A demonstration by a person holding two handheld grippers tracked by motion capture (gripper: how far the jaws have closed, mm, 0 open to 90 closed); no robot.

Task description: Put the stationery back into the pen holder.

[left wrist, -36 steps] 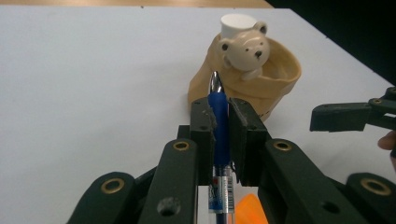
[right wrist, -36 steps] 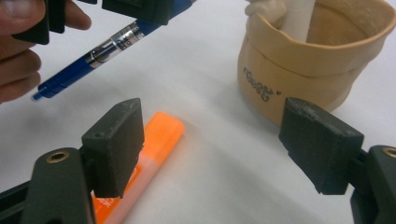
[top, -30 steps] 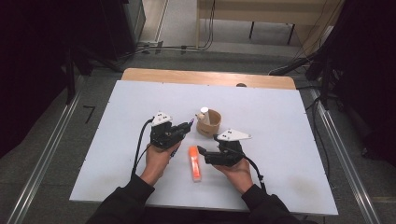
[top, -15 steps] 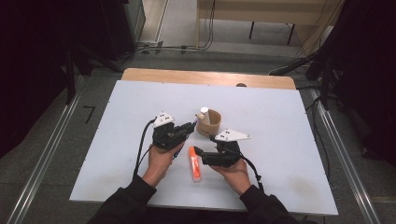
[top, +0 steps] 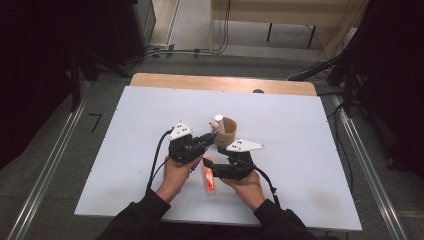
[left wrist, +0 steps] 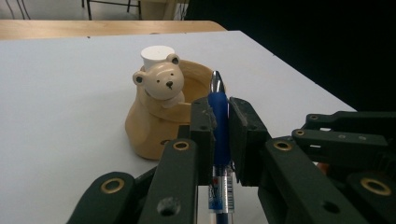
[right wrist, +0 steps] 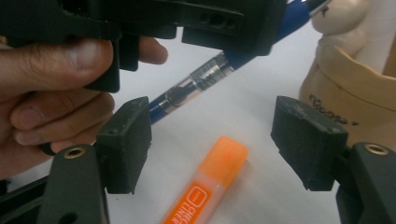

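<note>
Now, from the high view, your left gripper (top: 206, 141) sits just beside the bear-shaped wooden pen holder (top: 226, 131) on the white table (top: 125, 150), and your right gripper (top: 216, 170) lies a little nearer to you, its nose turned toward the left one. The orange highlighter (top: 208, 176) lies flat on the table between your two hands, close beside the right gripper's nose.

Looking along the left gripper view, your jaws are clamped tight on the blue pen (left wrist: 219, 126), which stands upright between the pads with its silver tip above them. The pen holder (left wrist: 161, 109) stands just behind, the bear's face turned toward the camera, with a white cylinder (left wrist: 156, 54) rising behind the bear's head.

Along the right gripper view, your jaws stand apart with nothing pressed between the pads; they have just been closing in a little. The highlighter (right wrist: 205, 186) lies on the table in the gap between them, touching neither pad. Beyond it, the blue pen (right wrist: 196, 88) slants out of the left gripper (right wrist: 219, 28), your left hand (right wrist: 51, 88) wrapped around that gripper's body. The pen holder (right wrist: 341, 88) stands at the right edge.
</note>
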